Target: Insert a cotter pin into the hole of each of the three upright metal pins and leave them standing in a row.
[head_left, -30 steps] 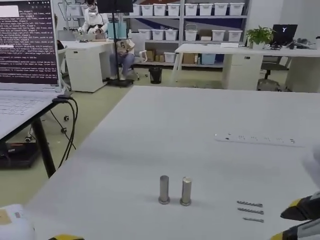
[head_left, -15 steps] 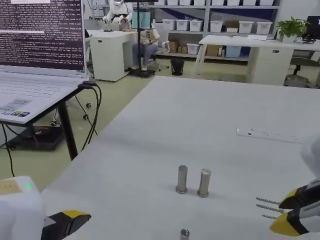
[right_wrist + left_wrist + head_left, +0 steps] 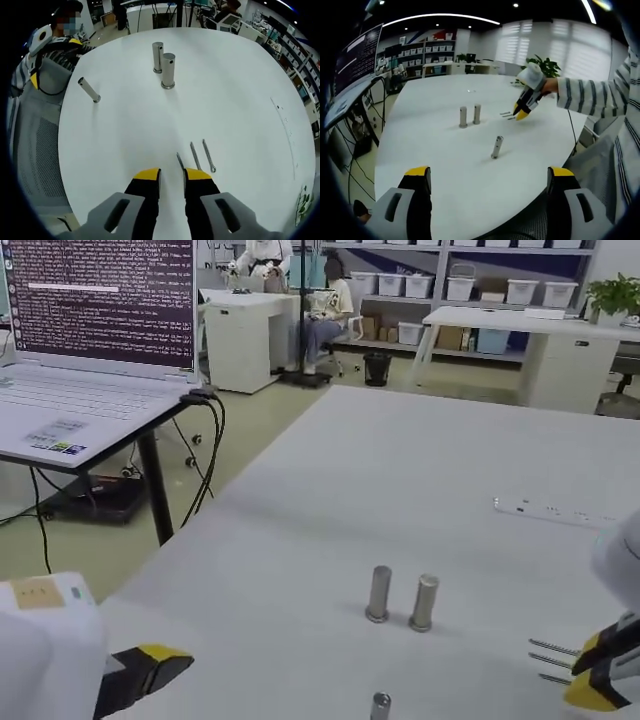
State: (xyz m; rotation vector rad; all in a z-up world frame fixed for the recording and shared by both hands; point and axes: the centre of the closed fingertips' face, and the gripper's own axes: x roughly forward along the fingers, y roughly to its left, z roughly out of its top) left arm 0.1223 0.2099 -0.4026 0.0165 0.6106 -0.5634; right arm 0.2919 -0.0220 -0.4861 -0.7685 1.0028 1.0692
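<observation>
Closest in, over the near edge of the table [image 3: 400,470]: left gripper [image 3: 489,172], jaws spread wide, empty, touching nothing, hanging short of the work.

Just changed, on the other side: right gripper [image 3: 171,176] brought up to the three cotter pins [image 3: 196,156]. Well short of them a second ago, now with its yellow tips at their near ends. Head view swung meanwhile, so the general shift of the picture is camera motion, not things moved. Cotter pins flat on the table, side by side, placed as before, none lifted.

Meaning for the task, as a judgement: the very start, reaching for the first cotter pin, with all three insertions yet to do.

Right gripper's jaws parted only narrowly, gripping nothing. Nearest cotter pin [image 3: 180,161] just ahead of the gap, a little toward the right-hand jaw. Contact with a tip: cannot tell.

Further out: lone metal pin [image 3: 496,147], well apart from the other two and nearer the person. Upright or leaning: hard to tell through the fisheye. Probably needs moving into line for the row.

Beyond it: left metal pin [image 3: 378,594] and right metal pin [image 3: 424,603], both upright, just beside each other, not touching, nothing through either.

Farthest: power strip [image 3: 560,512] on the table, open laptop [image 3: 90,340] on a side desk.
</observation>
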